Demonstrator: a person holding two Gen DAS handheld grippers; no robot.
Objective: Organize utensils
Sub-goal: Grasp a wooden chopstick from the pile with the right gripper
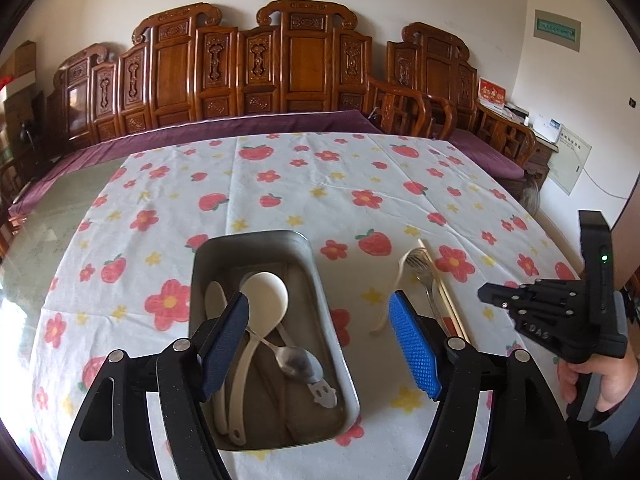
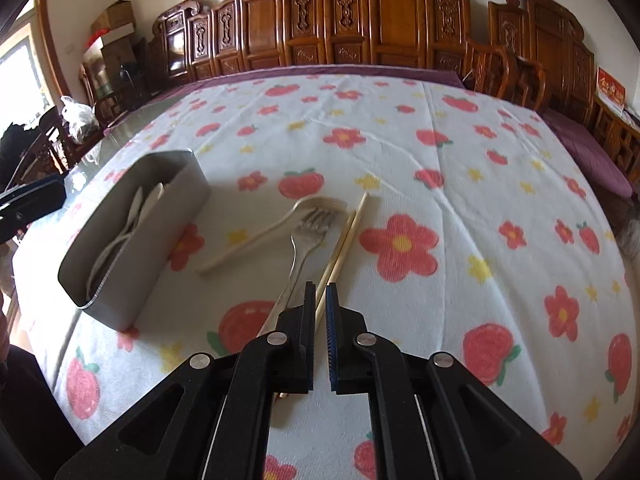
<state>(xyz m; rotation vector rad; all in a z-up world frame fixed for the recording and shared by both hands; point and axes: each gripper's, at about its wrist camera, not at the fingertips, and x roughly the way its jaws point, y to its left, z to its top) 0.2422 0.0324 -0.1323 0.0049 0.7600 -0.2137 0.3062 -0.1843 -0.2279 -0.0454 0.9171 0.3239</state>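
A metal tray (image 1: 328,312) holds a cream ladle (image 1: 264,292), another cream utensil and a steel spoon (image 1: 292,360). My left gripper (image 1: 320,308) is open and empty, above the tray's near half. On the cloth right of the tray lie a cream spoon (image 2: 280,224), a steel fork (image 2: 304,240) and wooden chopsticks (image 2: 348,236). My right gripper (image 2: 320,292) is shut, or nearly so, over the near end of the chopsticks; whether it grips them is unclear. The tray also shows in the right wrist view (image 2: 160,236). The right gripper shows in the left wrist view (image 1: 486,292).
The table wears a white cloth (image 1: 320,184) printed with red flowers and strawberries. A carved wooden bench with a purple cushion (image 1: 248,124) runs along the far side. Bare glass tabletop (image 1: 52,232) shows at the left.
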